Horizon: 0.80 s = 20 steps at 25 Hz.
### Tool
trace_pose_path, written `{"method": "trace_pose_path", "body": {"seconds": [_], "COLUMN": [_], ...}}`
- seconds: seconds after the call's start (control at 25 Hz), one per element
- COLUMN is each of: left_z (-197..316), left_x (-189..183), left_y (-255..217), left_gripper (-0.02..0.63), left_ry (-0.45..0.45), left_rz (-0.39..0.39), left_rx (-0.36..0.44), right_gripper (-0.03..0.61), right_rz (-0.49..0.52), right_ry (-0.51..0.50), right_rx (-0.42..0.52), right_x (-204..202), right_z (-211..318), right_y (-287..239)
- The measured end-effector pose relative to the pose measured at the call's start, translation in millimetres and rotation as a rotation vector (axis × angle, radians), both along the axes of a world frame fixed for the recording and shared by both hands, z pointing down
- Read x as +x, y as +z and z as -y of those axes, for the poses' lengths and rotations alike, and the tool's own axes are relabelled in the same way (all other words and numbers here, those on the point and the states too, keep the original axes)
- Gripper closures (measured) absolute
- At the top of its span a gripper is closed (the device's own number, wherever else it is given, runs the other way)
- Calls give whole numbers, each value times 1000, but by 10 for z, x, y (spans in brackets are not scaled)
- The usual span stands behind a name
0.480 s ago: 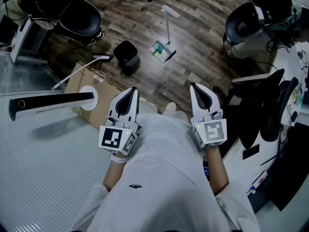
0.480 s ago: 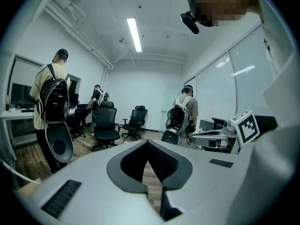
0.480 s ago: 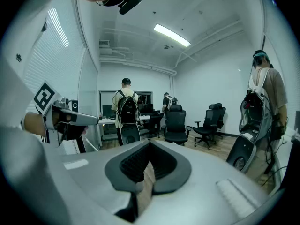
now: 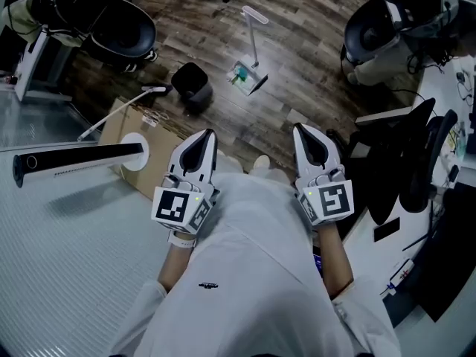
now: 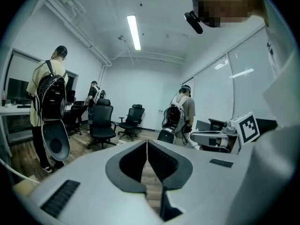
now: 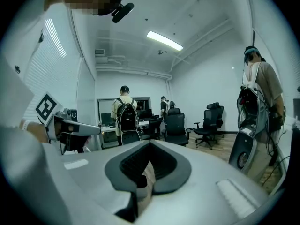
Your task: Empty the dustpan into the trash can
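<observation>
- As I look down through the head view, one dustpan (image 4: 248,78) rests on the wooden floor (image 4: 312,65). Its long axis follows its pale handle, which runs from the pan up the frame, away from me, leaning slightly left.
- Head view, surroundings: one black trash can (image 4: 191,85) stands just left of the pan, not touching it.
- Head view, tools: two grippers, the left gripper (image 4: 207,138) and the right gripper (image 4: 301,134), sit side by side close to the person's chest and point up the frame. The dustpan lies well ahead of both, roughly between their two lines, touching neither. The trash can lies ahead of the left one.
- Left gripper view: the left gripper (image 5: 147,144) has its jaws pressed together with nothing between them. I see the right gripper (image 5: 220,138) at the right edge and count three people (image 5: 183,109) standing in the room.
- Right gripper view: the right gripper (image 6: 150,144) likewise has its jaws together, empty. The left gripper (image 6: 70,128) shows at the left, and again I count three people (image 6: 124,109).
</observation>
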<state>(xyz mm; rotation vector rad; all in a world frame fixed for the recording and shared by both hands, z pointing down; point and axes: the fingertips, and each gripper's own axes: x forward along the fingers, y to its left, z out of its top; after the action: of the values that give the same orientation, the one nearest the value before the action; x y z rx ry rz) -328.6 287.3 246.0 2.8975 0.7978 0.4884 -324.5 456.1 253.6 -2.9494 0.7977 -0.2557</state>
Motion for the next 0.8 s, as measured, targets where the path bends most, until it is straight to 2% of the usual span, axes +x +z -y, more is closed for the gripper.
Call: {"method": "trace_pose_path", "body": {"seconds": [0.08,0.12,0.16,0.28,0.4,0.48,0.6,0.72,0.8], "left_z": [-73,-105,-127,-162,-147,-119,-124,-172,-154], "left_x": [-22,-30,-34,-42,-8,22,77,137,211], "left_y": [-1,-3,-8,-28,-50,-73,-98,-68,-41], "left_gripper": [594,545,523,524,527,575,579,546,546], "left_ry": [20,34,44,43,6,-13,-3,22,27], "left_rz": [22,30,30,18,2,-12,-16,8,18], "left_rx": [-34,-44,-41,-15,14,35,25,2,-5], "right_gripper": [568,568,568,568,568,568,568,568,568], "right_rz": [-1,-6,-14,-21,9,21,39,35,30], "right_ry": [-15,-21,-24,-47,-62,-42,-20,-19,-20], "right_rx": [-18,-35,-52,-73,-24,-3,30,-25,-54], "right_x": [-24,-36,-47,-75,-79,-58,22,120,210], "right_z": [4,11,18,39,25,3,-4,18,58], "right_y": [7,9,9,20,43,46,49,57,59]}}
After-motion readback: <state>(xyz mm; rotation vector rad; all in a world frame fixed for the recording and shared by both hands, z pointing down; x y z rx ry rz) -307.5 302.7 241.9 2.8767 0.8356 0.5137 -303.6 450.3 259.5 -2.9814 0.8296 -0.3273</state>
